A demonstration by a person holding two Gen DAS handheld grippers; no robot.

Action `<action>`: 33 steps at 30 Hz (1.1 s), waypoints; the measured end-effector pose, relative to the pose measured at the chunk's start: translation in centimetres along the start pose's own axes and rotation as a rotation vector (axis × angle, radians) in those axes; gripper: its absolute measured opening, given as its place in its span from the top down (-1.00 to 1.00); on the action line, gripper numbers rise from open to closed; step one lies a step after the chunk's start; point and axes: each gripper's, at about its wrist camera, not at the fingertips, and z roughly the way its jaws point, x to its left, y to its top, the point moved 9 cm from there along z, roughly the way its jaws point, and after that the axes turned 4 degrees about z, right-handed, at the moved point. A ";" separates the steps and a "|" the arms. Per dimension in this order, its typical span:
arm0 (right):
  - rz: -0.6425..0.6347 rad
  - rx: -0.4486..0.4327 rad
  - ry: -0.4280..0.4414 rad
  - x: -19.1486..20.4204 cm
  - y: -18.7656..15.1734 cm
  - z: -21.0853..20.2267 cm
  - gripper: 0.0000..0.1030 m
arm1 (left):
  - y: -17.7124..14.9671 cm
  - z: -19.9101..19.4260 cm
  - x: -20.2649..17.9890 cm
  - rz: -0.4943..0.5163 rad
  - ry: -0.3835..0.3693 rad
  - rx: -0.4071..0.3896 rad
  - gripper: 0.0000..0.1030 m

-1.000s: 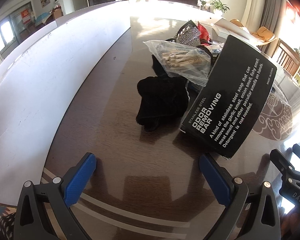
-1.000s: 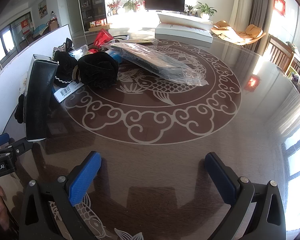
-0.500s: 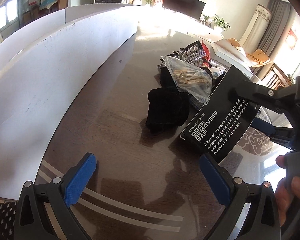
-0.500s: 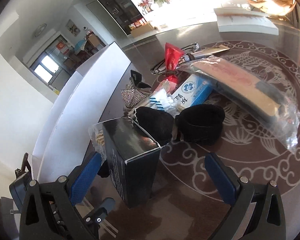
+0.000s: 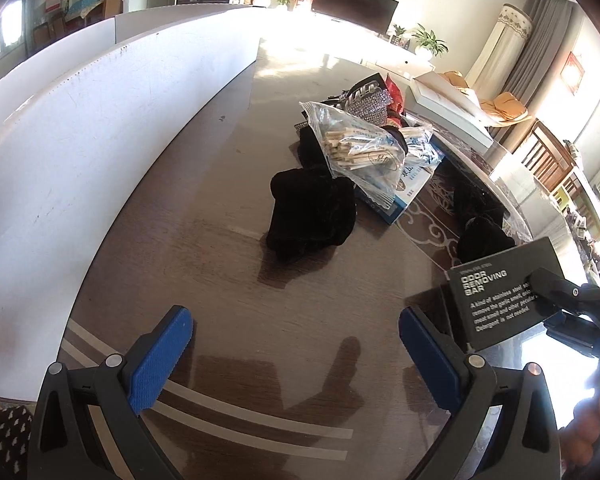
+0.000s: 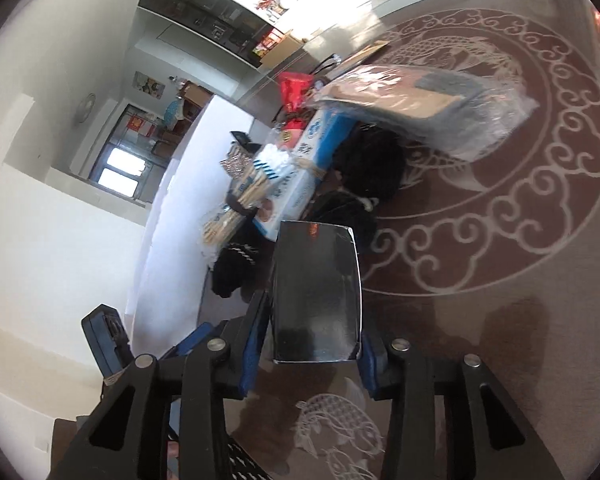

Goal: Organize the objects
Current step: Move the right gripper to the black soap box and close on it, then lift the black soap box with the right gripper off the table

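Box [image 6: 316,292]: clamped in right hand-held gripper [image 6: 314,354], lifted off counter [image 5: 228,292]; may slip, smooth card. Left hand-held gripper [image 5: 296,344] open, empty.

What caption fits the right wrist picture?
Right gripper clamps a black box before the clutter on the patterned table.

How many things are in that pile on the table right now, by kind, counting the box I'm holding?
Black box, held in right gripper: 1
Blue-and-white box: 1
Clear bag of wooden sticks: 1
Large clear bag: 1
Black cloth bundles: 2
Red packet: 1
Glittery silver item: 1
Total: 8 distinguishable; more may be hidden.
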 end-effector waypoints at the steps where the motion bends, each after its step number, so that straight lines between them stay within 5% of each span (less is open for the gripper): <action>1: -0.006 -0.026 -0.060 -1.1 0.5 -1.3 -0.10 | -0.1 0.0 -0.1 0.005 0.001 0.002 -1.00; 4: -0.015 -0.110 -0.170 -3.3 1.6 -4.2 -0.56 | 0.0 0.1 -0.5 0.015 0.006 0.004 -1.00; 6: -0.018 -0.145 -0.194 -3.6 1.5 -5.8 -0.70 | 0.0 0.0 -0.5 0.012 0.007 0.003 -1.00; 13: -0.115 -0.153 -0.234 -3.7 0.7 -7.2 -0.72 | -0.5 -0.1 -0.5 0.023 0.015 0.010 -1.00; 20: -0.183 -0.086 -0.255 -2.5 0.8 -3.6 -0.72 | -0.3 -0.2 -0.4 0.018 0.016 0.006 -1.00; 29: -0.230 0.107 -0.110 0.5 -4.4 -1.9 -0.76 | -0.3 0.0 -0.4 0.004 0.007 0.011 -1.00; 33: -0.383 0.089 -0.228 1.3 -4.4 -2.6 -0.76 | -0.3 0.1 -0.4 0.002 0.005 0.010 -1.00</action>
